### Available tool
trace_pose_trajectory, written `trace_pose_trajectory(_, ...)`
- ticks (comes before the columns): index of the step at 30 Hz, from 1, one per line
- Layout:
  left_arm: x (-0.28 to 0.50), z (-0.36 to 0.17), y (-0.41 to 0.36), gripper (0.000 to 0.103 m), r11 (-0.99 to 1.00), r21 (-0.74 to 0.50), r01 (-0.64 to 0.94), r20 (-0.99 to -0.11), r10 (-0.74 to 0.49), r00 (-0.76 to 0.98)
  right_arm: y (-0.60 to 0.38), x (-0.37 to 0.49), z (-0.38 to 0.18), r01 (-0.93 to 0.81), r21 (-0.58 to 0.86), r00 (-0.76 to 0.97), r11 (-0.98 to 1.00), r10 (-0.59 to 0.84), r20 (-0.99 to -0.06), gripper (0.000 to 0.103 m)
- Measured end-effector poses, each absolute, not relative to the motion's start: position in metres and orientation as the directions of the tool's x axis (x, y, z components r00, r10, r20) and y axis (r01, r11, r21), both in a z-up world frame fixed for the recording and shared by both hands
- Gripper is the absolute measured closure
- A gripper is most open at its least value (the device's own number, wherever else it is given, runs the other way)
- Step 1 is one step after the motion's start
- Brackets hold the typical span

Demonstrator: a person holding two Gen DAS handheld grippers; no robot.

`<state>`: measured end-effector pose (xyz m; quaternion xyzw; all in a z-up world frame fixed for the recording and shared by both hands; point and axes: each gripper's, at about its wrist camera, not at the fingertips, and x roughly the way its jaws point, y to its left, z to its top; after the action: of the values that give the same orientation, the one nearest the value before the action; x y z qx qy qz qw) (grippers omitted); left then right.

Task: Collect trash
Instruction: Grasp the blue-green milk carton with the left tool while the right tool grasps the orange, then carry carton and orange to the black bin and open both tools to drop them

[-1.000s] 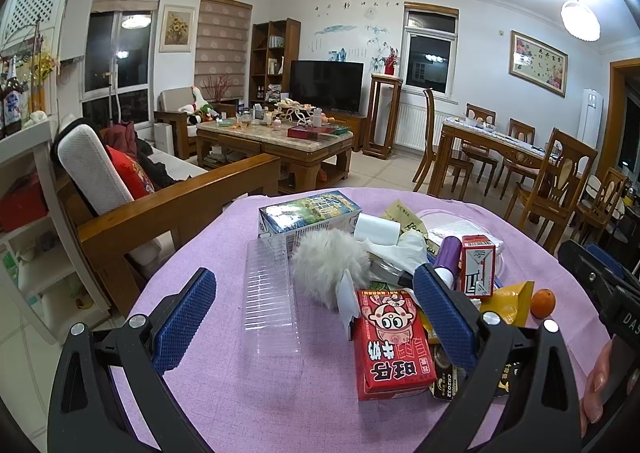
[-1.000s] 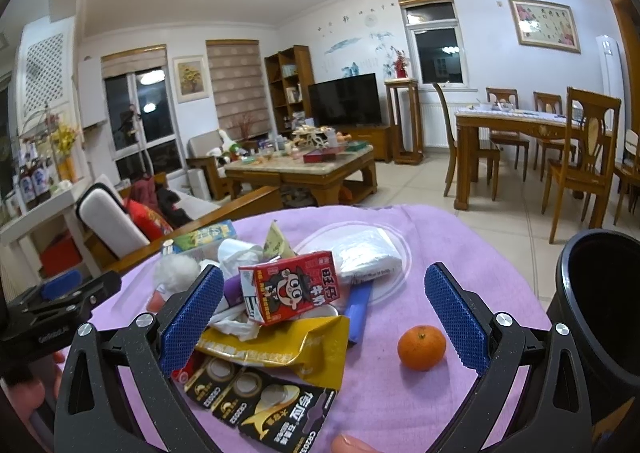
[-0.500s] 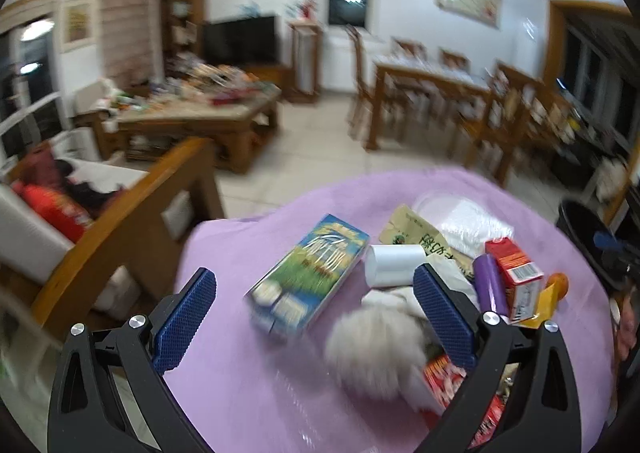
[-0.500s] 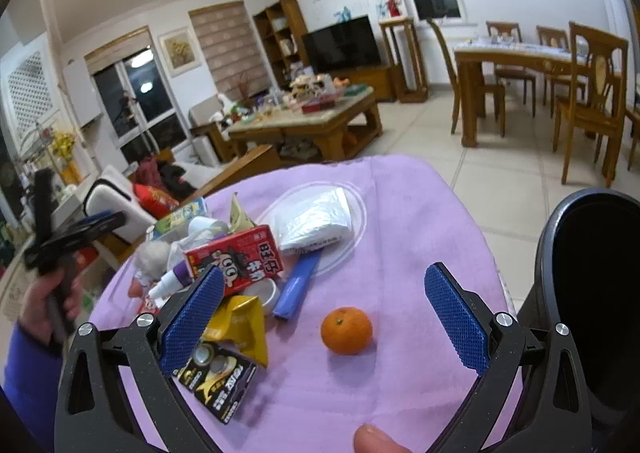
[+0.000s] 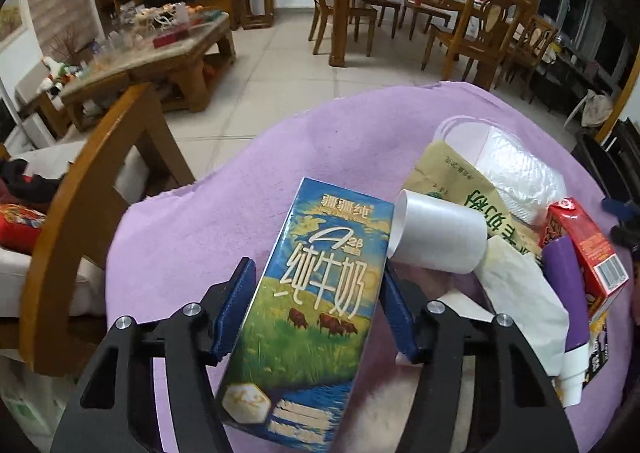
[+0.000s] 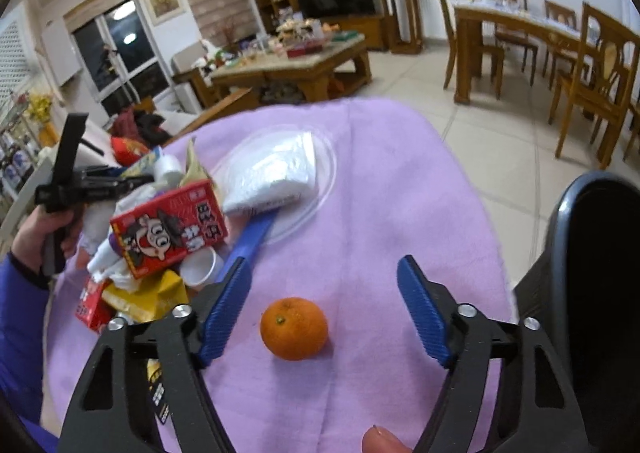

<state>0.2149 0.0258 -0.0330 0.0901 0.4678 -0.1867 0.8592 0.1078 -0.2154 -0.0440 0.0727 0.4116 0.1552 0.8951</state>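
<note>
Left gripper (image 5: 316, 307): clamped on milk carton (image 5: 316, 305), held above purple cloth (image 5: 224, 213).
Right gripper (image 6: 324, 311): spread apart, orange (image 6: 294, 328) lying between pads on cloth.
Bin (image 6: 596, 253): beside table, right.

In the left wrist view, we cannot see whether the blue pads (image 5: 235, 309) actually press the milk carton (image 5: 316, 305), since its sides cover the contact. The carton also hides the fluffy white thing at the lower centre. At the right edge, the red carton (image 5: 582, 249) is partly behind a purple tube (image 5: 568, 293). In the right wrist view, the black bin (image 6: 592, 293) is cut off at the right edge.
</note>
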Motion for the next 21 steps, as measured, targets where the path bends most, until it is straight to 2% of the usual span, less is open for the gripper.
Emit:
trace_pose_trajectory(4, 0.211, -0.029, 0.024, 0.053, 0.912, -0.016, 0.411, -0.829, -0.242, 0.504, -0.197, 0.108, -0.056, -0.22, 0.218, 0.561, 0.951, 0.306, -0.769, 0.043)
trace_pose_trajectory(10, 0.197, -0.006, 0.033, 0.054, 0.927, -0.05, 0.371, -0.759, -0.277, 0.59, -0.175, 0.101, -0.059, -0.259, 0.242, 0.508, 0.935, 0.345, -0.79, 0.067)
trace_pose_trajectory(15, 0.172, 0.025, 0.042, 0.055, 0.937, -0.066, 0.342, -0.68, -0.294, 0.672, -0.16, 0.087, -0.058, -0.259, 0.213, 0.519, 0.942, 0.322, -0.792, 0.069)
trace_pose_trajectory(21, 0.132, 0.065, 0.035, 0.054, 0.933, -0.117, 0.34, -0.586, -0.341, 0.735, -0.194, 0.073, -0.04, -0.223, 0.347, 0.569, 0.911, 0.411, -0.713, 0.07)
